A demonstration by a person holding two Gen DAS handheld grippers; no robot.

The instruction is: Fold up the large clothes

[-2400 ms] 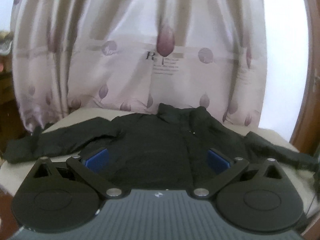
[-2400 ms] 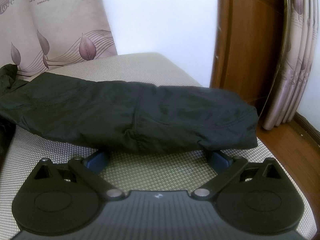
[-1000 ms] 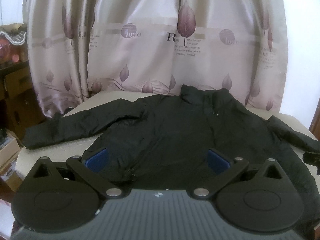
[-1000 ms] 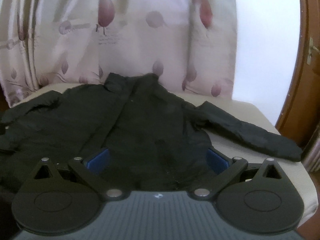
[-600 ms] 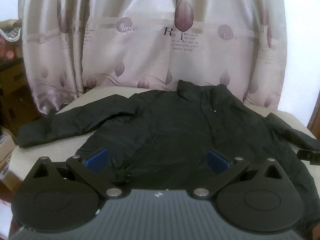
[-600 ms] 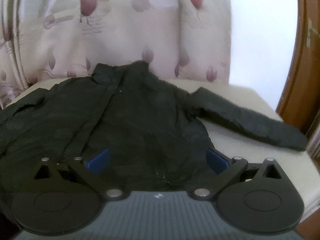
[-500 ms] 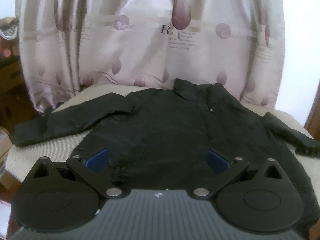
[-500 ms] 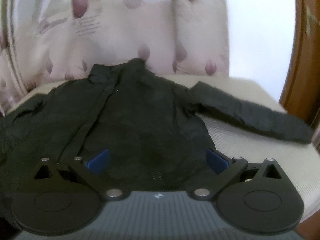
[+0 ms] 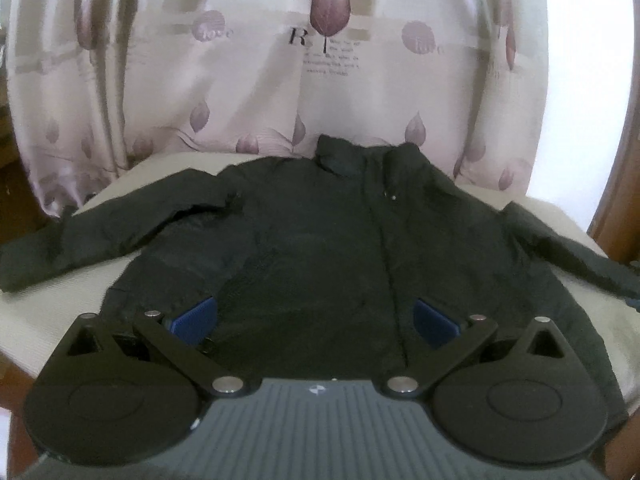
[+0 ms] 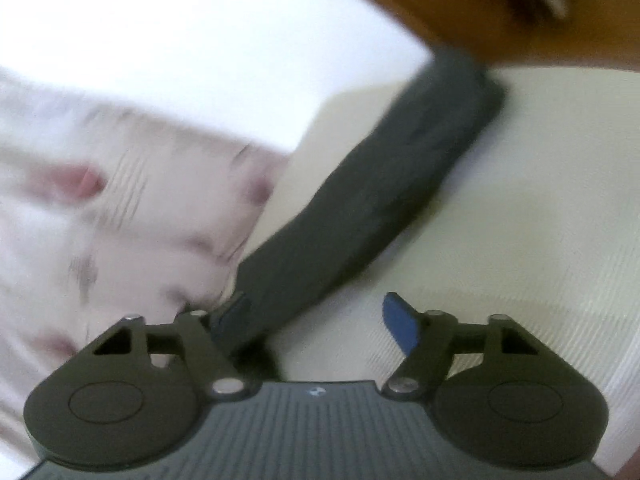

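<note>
Currently, the left wrist view shows a black jacket [image 9: 340,248] spread flat, front up, on a pale woven counter [image 9: 52,312], collar toward the far edge. One sleeve [image 9: 100,236] lies outstretched to the left of the frame; the other runs off to the right. The left gripper [image 9: 316,320] hovers near the jacket's lower hem, its jaws released and spread wide, with no cloth pinched between the blue pads [image 9: 196,314]. Behind the counter hangs a cream curtain [image 9: 280,80] printed with mauve leaves and small lettering. A white wall [image 9: 580,80] and a strip of brown door frame [image 9: 624,184] stand at the right.

Next, the right wrist view is rolled and heavily motion-blurred. The right gripper [image 10: 316,320] points along the jacket's right sleeve [image 10: 380,192], which lies on the same counter [image 10: 540,200]. Its jaws have just been closing and stand partly open. The sleeve's near end lies against the left pad [image 10: 234,312], while the right pad [image 10: 400,328] is clear of the cloth; the blur makes firm contact uncertain. Curtain [image 10: 100,200], white wall [image 10: 180,40] and brown woodwork [image 10: 480,8] fill the upper frame.
</note>
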